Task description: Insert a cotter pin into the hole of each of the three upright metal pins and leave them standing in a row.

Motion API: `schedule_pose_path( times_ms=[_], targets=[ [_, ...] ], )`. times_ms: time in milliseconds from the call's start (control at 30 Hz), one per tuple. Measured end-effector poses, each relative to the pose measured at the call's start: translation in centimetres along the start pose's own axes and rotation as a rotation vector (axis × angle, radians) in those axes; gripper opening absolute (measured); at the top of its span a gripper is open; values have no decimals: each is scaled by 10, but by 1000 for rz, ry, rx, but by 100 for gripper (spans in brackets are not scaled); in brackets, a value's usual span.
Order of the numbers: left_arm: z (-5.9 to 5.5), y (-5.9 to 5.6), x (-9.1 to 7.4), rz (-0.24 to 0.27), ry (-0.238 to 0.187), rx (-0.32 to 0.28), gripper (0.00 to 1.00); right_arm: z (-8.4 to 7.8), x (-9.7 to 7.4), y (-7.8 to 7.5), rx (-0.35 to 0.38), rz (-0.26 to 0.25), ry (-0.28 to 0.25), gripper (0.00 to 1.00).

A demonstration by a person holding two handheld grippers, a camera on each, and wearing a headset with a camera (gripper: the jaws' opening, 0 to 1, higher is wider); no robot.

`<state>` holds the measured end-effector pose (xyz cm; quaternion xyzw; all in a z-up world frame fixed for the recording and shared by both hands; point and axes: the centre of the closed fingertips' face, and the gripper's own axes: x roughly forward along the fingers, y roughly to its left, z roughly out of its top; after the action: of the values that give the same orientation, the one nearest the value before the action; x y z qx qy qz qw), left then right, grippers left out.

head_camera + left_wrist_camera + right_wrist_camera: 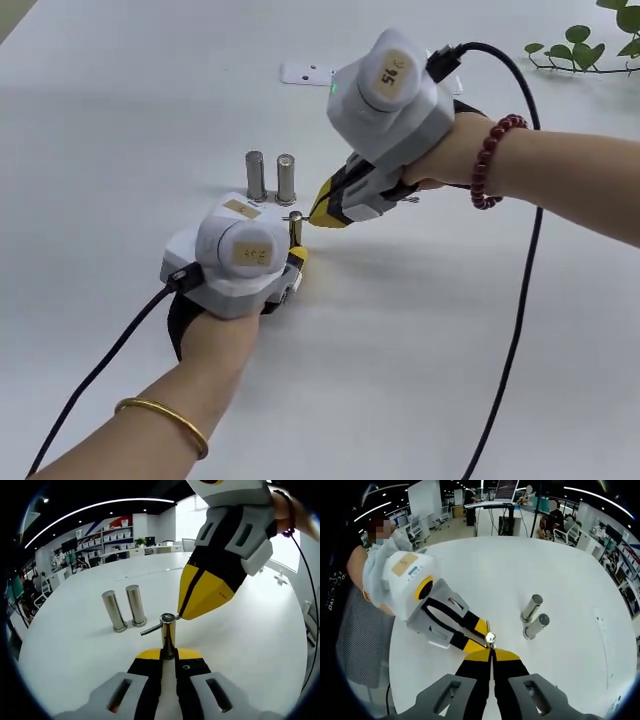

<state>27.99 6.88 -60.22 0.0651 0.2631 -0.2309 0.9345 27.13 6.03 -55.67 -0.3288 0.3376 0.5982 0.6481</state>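
Note:
My left gripper (297, 255) (168, 654) is shut on an upright metal pin (295, 226) (168, 630) near the table's middle. A thin cotter pin (150, 629) passes through the hole near that pin's top, and its end sticks out on the far side. My right gripper (314, 218) (491, 652) comes in from the right with its yellow jaws shut on the cotter pin's other end, tips touching the pin head (490, 638). Two more metal pins (256, 175) (286, 178) stand upright side by side just behind, apart from both grippers.
A small white flat part (308, 73) lies at the far side of the white table (450, 330). A green plant sprig (590, 45) is at the far right corner. Black cables (520, 300) trail from both grippers across the table.

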Motion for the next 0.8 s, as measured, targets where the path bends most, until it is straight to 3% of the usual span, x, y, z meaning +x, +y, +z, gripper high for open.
schedule_pose_path(
  times_ms=[800],
  targets=[
    [1, 20, 1, 8, 8, 13, 6, 16, 12, -8, 25, -13, -40, 0]
  ],
)
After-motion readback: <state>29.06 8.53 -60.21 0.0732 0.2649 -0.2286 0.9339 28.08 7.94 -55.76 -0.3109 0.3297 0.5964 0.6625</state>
